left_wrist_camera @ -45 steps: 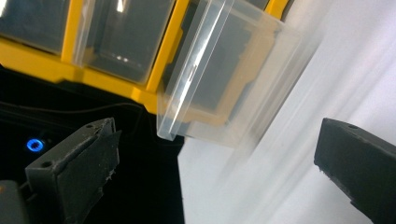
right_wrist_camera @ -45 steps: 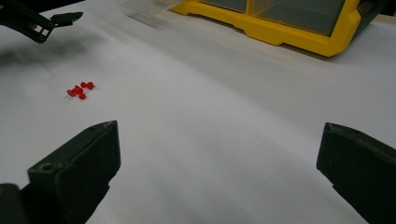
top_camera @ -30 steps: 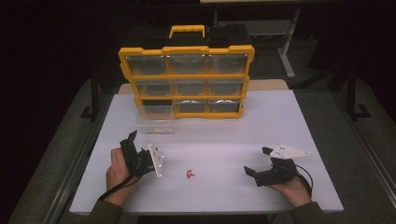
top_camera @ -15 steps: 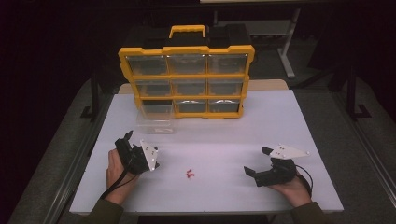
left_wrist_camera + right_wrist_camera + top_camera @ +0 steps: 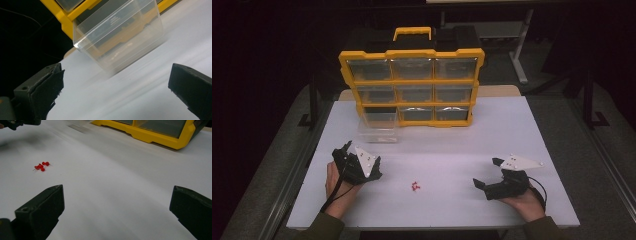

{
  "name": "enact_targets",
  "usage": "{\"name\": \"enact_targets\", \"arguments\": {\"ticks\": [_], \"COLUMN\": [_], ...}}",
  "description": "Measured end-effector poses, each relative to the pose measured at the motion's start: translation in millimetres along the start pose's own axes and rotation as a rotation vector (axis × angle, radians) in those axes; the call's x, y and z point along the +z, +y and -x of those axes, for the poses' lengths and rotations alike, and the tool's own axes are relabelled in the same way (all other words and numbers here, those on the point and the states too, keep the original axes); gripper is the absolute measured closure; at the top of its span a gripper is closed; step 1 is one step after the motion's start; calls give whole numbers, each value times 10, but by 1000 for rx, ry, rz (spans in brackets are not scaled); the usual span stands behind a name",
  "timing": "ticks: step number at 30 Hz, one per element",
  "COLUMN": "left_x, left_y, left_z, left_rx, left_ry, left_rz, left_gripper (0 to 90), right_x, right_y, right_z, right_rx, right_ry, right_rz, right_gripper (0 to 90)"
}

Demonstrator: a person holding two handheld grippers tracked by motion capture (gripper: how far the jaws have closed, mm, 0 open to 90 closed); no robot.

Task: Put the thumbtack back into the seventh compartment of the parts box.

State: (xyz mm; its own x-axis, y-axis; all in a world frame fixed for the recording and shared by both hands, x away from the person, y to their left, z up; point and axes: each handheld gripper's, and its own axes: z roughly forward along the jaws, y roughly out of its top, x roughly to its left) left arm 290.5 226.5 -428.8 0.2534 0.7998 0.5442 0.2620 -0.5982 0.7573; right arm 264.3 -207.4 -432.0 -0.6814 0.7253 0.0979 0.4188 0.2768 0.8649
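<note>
High view: a yellow organizer with 9 clear drawers stands at the far side of the white counter, and 1 drawer is pulled out of its lower left slot and sits on the counter in front of it. A small cluster of red pins lies between the 2 tools. The left tool hangs just short of the drawer, pointing toward it; the left gripper view has its black jaws spread wide with nothing between them and the drawer straight ahead, tilted in the frame and seemingly empty. The right tool rests low over the counter with its jaws also spread and empty; from it the pins lie ahead and off to the left, well apart from its tips.

The step in hand looks like gathering the pins into the drawer. To do it well, bring 1 tool down over the cluster with the jaws wide, tips nearly touching the counter, and close slowly so the pins bunch instead of skating away. Pinch by the red heads, not the thin points. The other tool should steady the light drawer by its near wall, since a nudge would slide it. Expect more than 1 trip.
</note>
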Motion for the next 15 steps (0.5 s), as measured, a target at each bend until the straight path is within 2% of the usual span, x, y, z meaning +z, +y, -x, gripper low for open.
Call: {"name": "enact_targets", "arguments": {"ticks": [1,2,3,5,6,7,9,11,15], "left_x": [-7,2,4,2,11,0,7,9,19], "left_y": [0,-5,-5,-10,-13,-12,-14,-16,-34], "left_z": [-12,-6,-14,-12,-7,-27,-29,-45,-92], "left_rx": [0,-26,-30,-69,-96,-87,-124,-144,-217], "left_ry": [-7,-14,-18,-38,-41,-46,-51,-59,-84], "left_rz": [-13,-2,-3,-15,-3,-18,-8,-9,-17], "left_gripper": [0,0,0,0,0,0,0,0,0], "right_x": [1,0,0,1,1,1,1,1,1], "right_y": [0,0,0,0,0,0,0,0,0], "right_z": [1,1,0,0,0,1,0,0,0], "right_rx": [-2,-2,-2,-2,-2,-2,-3,-3,-3], "right_ry": [0,0,0,-1,-1,-1,-1,-1,0], "right_rz": [1,2,2,2,1,1,1,1,1], "right_gripper": [0,0,0,0,0,0,0,0,0]}}
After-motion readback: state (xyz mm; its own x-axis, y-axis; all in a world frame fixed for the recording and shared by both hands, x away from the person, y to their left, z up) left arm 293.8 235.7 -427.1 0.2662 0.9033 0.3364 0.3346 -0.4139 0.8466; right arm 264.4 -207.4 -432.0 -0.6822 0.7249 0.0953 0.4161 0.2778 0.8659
